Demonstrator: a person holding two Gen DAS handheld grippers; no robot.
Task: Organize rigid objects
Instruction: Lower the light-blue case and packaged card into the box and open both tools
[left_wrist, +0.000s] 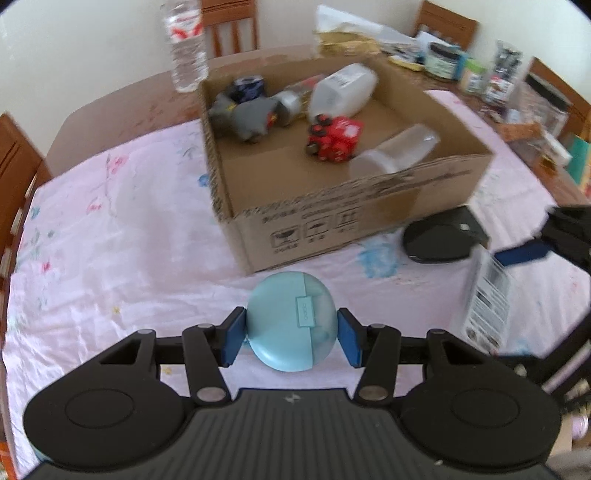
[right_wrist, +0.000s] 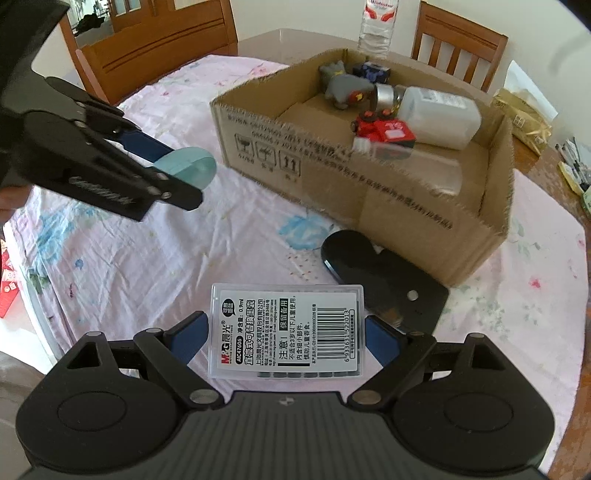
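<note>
Above the cloth-covered counter (right_wrist: 147, 258), just short of the cardboard box (left_wrist: 332, 221), I carry both loads clear of the near wall, bring each over bare box floor away from the red toy (left_wrist: 334, 138) and the white bottle (left_wrist: 343, 92), and open only once it sits low inside. My left tool (left_wrist: 291, 338) is closed almost fully, its blue pads pressing either side of the round light-blue earbud case (left_wrist: 291, 321), held off the cloth. My right tool (right_wrist: 286, 334) stands fairly wide, clamped across the clear plastic refill box (right_wrist: 286, 330), near the black object (right_wrist: 384, 280) lying beside the box.
</note>
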